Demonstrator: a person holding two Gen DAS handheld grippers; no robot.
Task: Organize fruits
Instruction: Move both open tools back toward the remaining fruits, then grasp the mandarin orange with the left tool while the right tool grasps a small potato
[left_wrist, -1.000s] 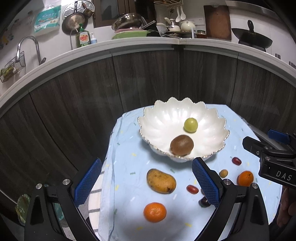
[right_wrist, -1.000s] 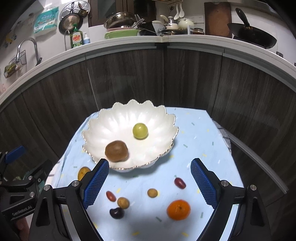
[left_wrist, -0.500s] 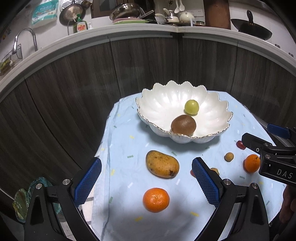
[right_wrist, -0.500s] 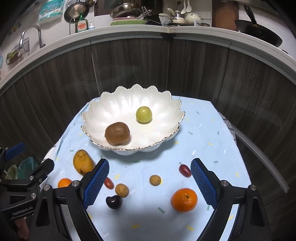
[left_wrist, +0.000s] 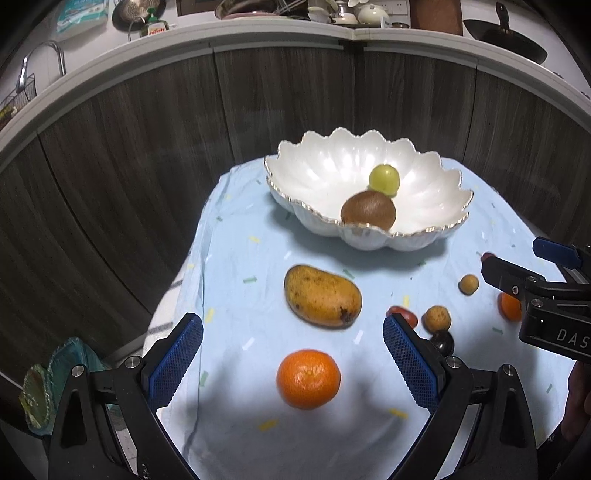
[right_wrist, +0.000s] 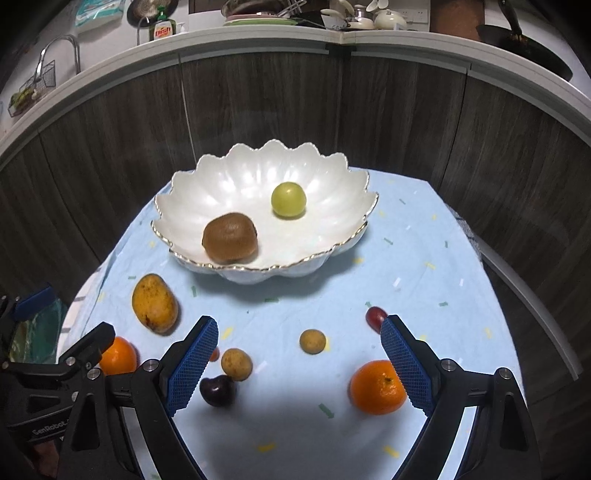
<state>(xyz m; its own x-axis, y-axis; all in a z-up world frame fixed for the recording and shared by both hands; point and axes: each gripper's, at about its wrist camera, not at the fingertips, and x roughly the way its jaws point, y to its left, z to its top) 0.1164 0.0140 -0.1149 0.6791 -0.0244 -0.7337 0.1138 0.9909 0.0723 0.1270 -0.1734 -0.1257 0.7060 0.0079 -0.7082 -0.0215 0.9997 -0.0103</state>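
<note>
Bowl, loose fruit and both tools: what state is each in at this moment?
bowl: upright on the cloth, holding two fruits
kiwi: in the bowl
green grape: in the bowl
mango: lying on the cloth, outside the bowl
left orange: on the cloth, between the left tool's fingers, untouched
right orange: on the cloth
left tool: open, empty
right tool: open, empty

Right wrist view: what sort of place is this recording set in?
Most likely a home kitchen: a counter with a tap, dish soap, pots and a frying pan behind the fruit table.
</note>
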